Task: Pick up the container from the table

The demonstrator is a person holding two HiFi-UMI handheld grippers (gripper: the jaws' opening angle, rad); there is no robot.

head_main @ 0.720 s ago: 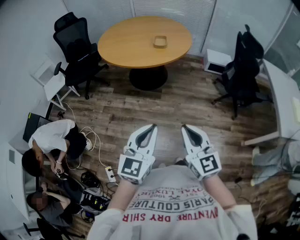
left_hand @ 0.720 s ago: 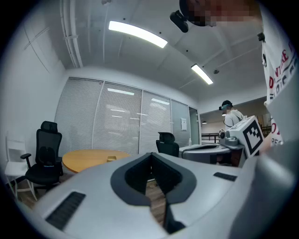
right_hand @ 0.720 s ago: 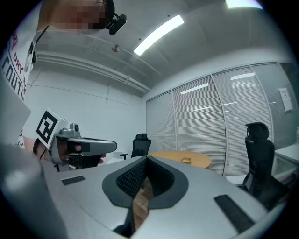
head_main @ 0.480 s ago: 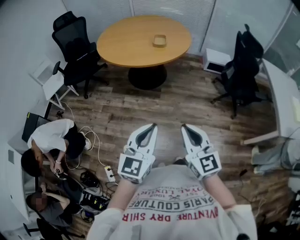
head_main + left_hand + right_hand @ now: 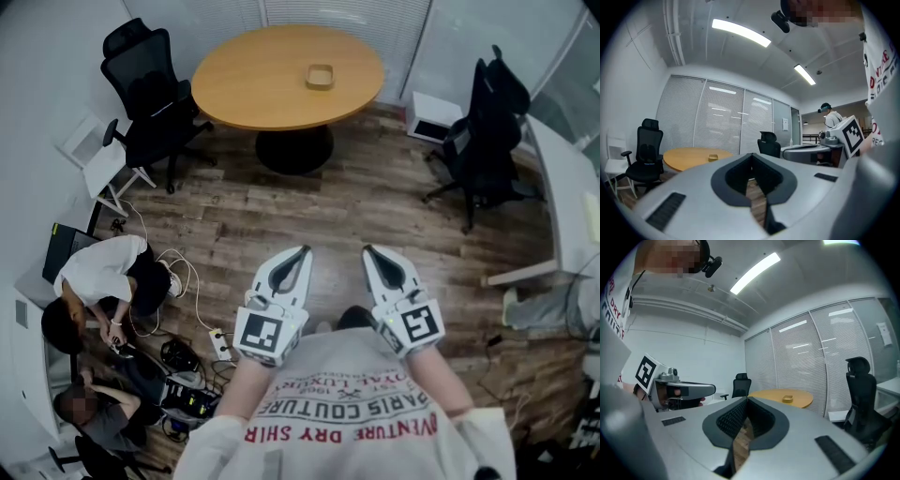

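A small tan container [image 5: 320, 76] sits on the round wooden table [image 5: 253, 84] at the far side of the room; it also shows as a small box [image 5: 713, 158] in the left gripper view and as a box [image 5: 788, 399] in the right gripper view. My left gripper [image 5: 305, 249] and right gripper [image 5: 367, 250] are held side by side close to my chest, well short of the table. Both point level toward it with jaws shut and nothing between them.
Black office chairs stand left [image 5: 150, 94] and right [image 5: 487, 141] of the table. Two people [image 5: 103, 281] crouch on the wooden floor at the left among cables and a power strip [image 5: 221, 348]. A white desk edge [image 5: 562, 197] runs along the right.
The view has crept slightly forward toward the table. Both grippers keep the same pose and stay shut.
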